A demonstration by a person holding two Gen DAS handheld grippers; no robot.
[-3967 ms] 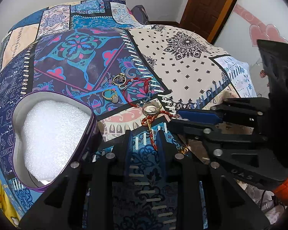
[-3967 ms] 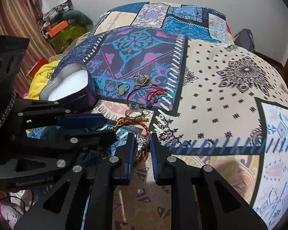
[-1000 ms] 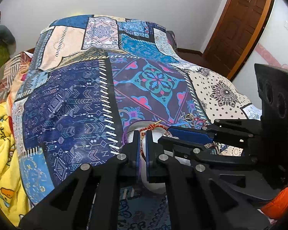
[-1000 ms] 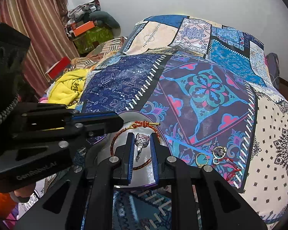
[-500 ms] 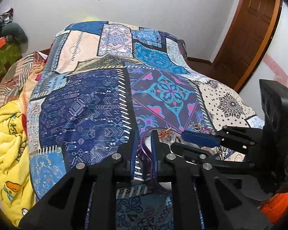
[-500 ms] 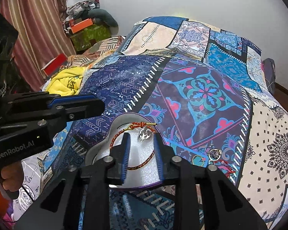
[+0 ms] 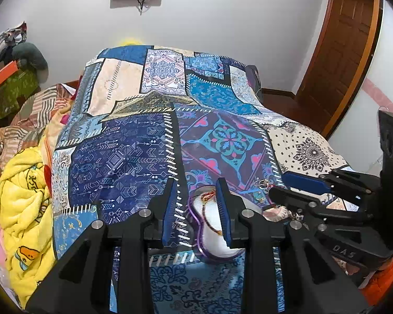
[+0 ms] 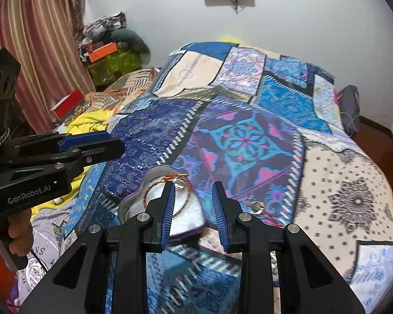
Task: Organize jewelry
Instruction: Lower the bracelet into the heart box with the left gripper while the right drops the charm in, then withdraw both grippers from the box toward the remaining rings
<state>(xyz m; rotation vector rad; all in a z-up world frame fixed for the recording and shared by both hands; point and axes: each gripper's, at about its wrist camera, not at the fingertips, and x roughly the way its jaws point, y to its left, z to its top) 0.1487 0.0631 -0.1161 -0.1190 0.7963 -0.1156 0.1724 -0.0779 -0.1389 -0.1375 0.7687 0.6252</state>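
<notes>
A purple-rimmed heart-shaped box (image 8: 154, 170) with white foam lies on the patchwork bedspread. A red cord bracelet (image 8: 147, 193) with a silver pendant (image 8: 179, 183) rests on the foam. My right gripper (image 8: 194, 209) hovers just above and in front of the box, open and holding nothing. In the left wrist view the box (image 7: 196, 225) and the bracelet (image 7: 206, 202) show through the gap of my left gripper (image 7: 196, 209). Its jaws are opening and nothing is pressed between them. A gold ring (image 8: 256, 206) and other small pieces (image 7: 262, 183) lie on the cloth right of the box.
The two grippers sit close together: the right gripper (image 7: 279, 185) is beside the box, and the left gripper (image 8: 112, 141) is held by a person's hand (image 8: 18, 235). A yellow blanket (image 7: 23, 209) is heaped along the bed's left edge. A wooden door (image 7: 340, 52) stands at the far right.
Both grippers were shut, the left on the red cord and the right on the silver pendant over the box. Both have let go, opened and risen; the bracelet now lies on the foam.
</notes>
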